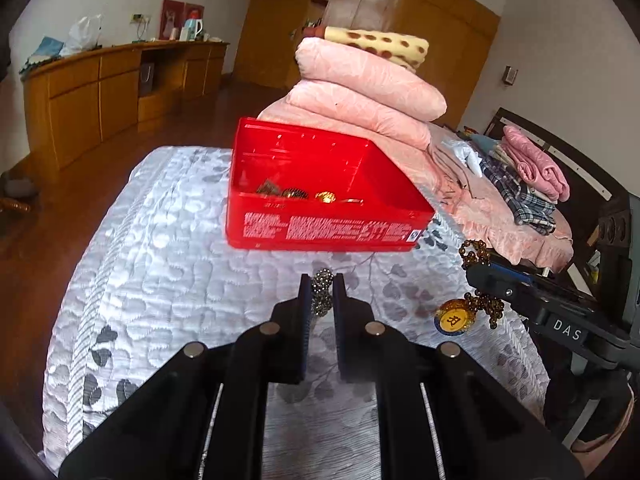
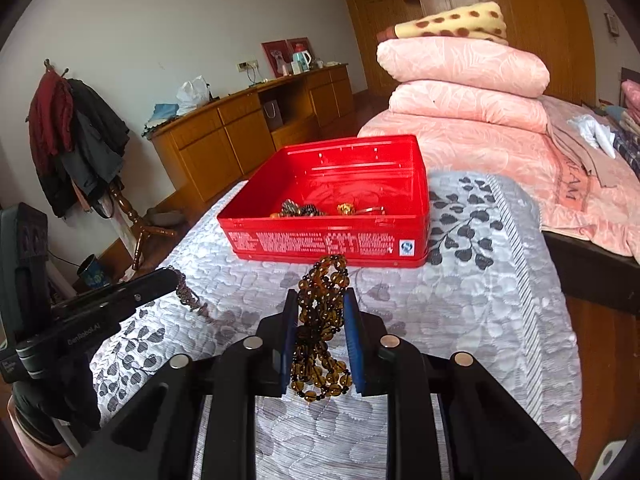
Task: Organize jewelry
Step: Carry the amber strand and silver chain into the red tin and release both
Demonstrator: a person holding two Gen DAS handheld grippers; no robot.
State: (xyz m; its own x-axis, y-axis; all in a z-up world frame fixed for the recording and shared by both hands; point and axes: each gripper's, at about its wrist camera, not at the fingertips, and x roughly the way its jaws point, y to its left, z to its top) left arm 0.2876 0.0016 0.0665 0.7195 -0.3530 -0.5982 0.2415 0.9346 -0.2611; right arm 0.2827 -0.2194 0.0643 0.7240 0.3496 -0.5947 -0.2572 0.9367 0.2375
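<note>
Bed [image 1: 168, 280] carried a silver-grey quilted cover with a leaf pattern; all places below taken from the red box. Behind the box, a stack of folded pink quilts [image 1: 360, 92], topped by a yellow spotted blanket [image 1: 380, 44]. Far beyond the box, against the wall, a long wooden cabinet [image 1: 100, 84]. The red box [image 1: 320, 184] sat open on the cover, printed text along its near wall, and several small pieces of jewelry [image 2: 320, 209] lay on its floor toward the near side, gold and dark; individual pieces too small to tell apart. In front of the box, both tools were raised above the cover. Right gripper [image 2: 322, 332], jaws partly closed, pinched a bunched amber bead necklace [image 2: 320, 320]; loops stood up above the pads and hung below them, and in the left view a round yellow pendant [image 1: 454, 320] dangled from it. Left gripper [image 1: 322, 296], jaws pressed nearly together, pinched a small dark metallic bead chain [image 1: 322, 292], its end showing just above the fingertips, short of the box's near wall.
</note>
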